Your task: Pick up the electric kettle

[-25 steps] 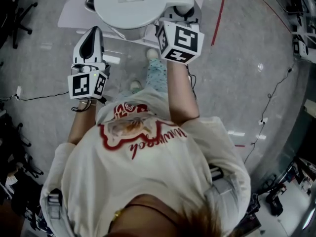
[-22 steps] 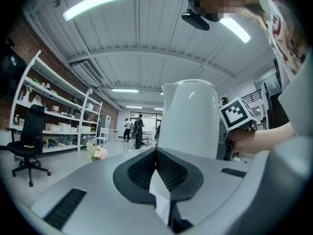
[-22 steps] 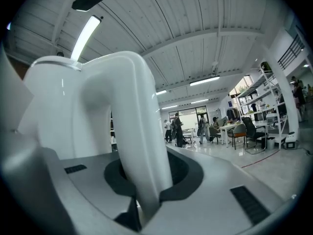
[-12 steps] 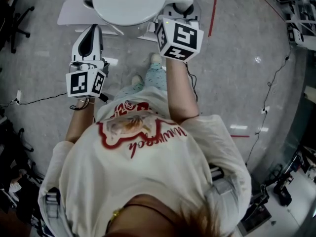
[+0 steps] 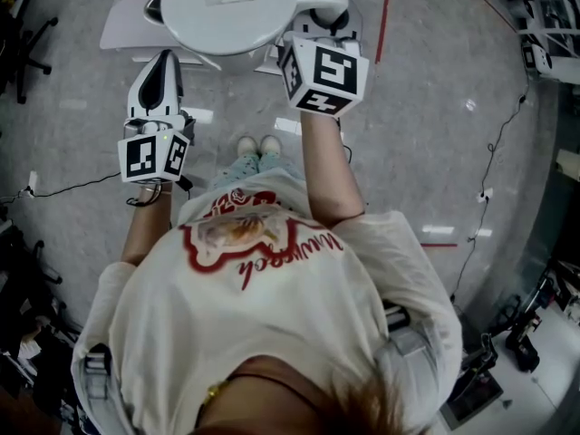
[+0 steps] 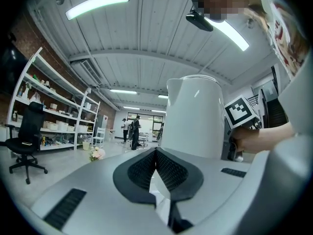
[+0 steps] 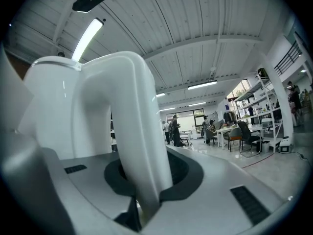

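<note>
The white electric kettle (image 5: 231, 7) hangs in the air in front of the person, above a white tabletop (image 5: 122, 27). My right gripper (image 5: 319, 27) is shut on the kettle's curved handle (image 7: 129, 126), which runs up between its dark pads (image 7: 181, 173). In the right gripper view the kettle's body (image 7: 51, 111) stands to the left of the handle. My left gripper (image 5: 163, 60) is held level to the left of the kettle, apart from it. Its pads (image 6: 168, 173) meet at the tips with nothing between them. In the left gripper view the kettle (image 6: 193, 116) rises just beyond those pads.
Below is a grey floor with a red line (image 5: 384, 16) and cables (image 5: 494, 179). A black office chair (image 6: 24, 141) and shelves (image 6: 49, 106) stand to the left. People (image 6: 132, 131) stand far off in the hall.
Both grippers and the kettle have shifted slightly up and left in the head view. The person's feet have come together below the kettle.
</note>
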A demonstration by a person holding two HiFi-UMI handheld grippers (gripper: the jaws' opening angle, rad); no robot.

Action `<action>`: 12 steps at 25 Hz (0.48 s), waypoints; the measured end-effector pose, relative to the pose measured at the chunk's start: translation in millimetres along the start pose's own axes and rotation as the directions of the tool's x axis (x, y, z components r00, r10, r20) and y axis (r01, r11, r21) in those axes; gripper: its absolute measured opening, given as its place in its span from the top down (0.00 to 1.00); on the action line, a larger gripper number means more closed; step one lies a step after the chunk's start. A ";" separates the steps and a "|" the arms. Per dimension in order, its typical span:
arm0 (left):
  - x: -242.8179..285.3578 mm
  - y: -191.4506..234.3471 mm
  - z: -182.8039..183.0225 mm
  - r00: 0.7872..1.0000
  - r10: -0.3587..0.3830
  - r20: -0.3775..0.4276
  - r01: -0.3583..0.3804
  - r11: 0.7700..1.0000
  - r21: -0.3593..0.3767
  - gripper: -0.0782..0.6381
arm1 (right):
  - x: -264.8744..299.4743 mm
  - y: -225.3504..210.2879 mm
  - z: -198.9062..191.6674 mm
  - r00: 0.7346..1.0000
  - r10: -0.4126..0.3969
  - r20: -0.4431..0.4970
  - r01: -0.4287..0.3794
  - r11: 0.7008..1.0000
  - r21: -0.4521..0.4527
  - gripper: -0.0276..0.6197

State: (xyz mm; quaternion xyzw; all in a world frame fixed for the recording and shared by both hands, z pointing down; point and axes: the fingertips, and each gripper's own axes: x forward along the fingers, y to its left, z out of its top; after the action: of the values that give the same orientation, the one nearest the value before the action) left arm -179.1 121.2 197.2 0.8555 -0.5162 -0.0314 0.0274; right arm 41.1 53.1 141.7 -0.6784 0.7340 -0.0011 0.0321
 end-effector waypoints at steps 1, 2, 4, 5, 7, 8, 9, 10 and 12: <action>0.4 -3.0 0.3 1.000 0.002 0.001 -0.002 1.000 0.000 0.89 | -1.5 -2.8 1.2 1.000 0.003 0.002 -0.003 1.000 -0.004 0.86; 1.0 -6.4 1.1 1.000 0.003 0.003 -0.003 1.000 0.000 0.89 | -3.0 -5.3 2.6 1.000 0.007 0.001 -0.007 1.000 -0.010 0.86; 1.7 -12.5 2.8 1.000 0.003 0.007 -0.003 1.000 0.002 0.89 | -6.3 -8.2 5.9 1.000 0.012 0.001 -0.012 1.000 -0.029 0.86; 1.7 -14.4 3.3 1.000 0.004 0.009 -0.004 1.000 0.002 0.89 | -7.7 -8.0 7.4 1.000 0.013 0.001 -0.013 0.999 -0.037 0.86; 0.1 -16.7 3.0 1.000 0.003 0.008 -0.003 1.000 0.000 0.89 | -9.9 -5.0 9.7 1.000 0.015 0.003 -0.015 0.999 -0.046 0.86; -0.8 -17.8 2.7 1.000 0.000 0.005 0.000 1.000 0.000 0.89 | -10.8 -3.8 9.9 1.000 0.015 0.003 -0.014 0.999 -0.046 0.86; -1.3 -19.1 2.7 1.000 -0.004 0.003 0.004 1.000 0.003 0.89 | -11.6 -3.2 10.0 1.000 0.014 0.002 -0.014 0.999 -0.041 0.86; -1.3 -20.6 3.3 1.000 -0.007 0.002 0.007 1.000 0.005 0.89 | -12.2 -3.4 10.1 1.000 0.014 0.003 -0.014 0.999 -0.032 0.86; -0.6 -24.0 5.0 1.000 -0.010 0.005 0.010 1.000 0.005 0.89 | -13.6 -6.4 10.0 1.000 0.017 0.003 -0.017 1.000 -0.009 0.86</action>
State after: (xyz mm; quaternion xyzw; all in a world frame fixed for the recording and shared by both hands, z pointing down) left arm -158.6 132.8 190.4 0.8580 -0.5120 -0.0323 0.0238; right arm 49.0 66.6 132.6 -0.6723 0.7396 0.0038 0.0302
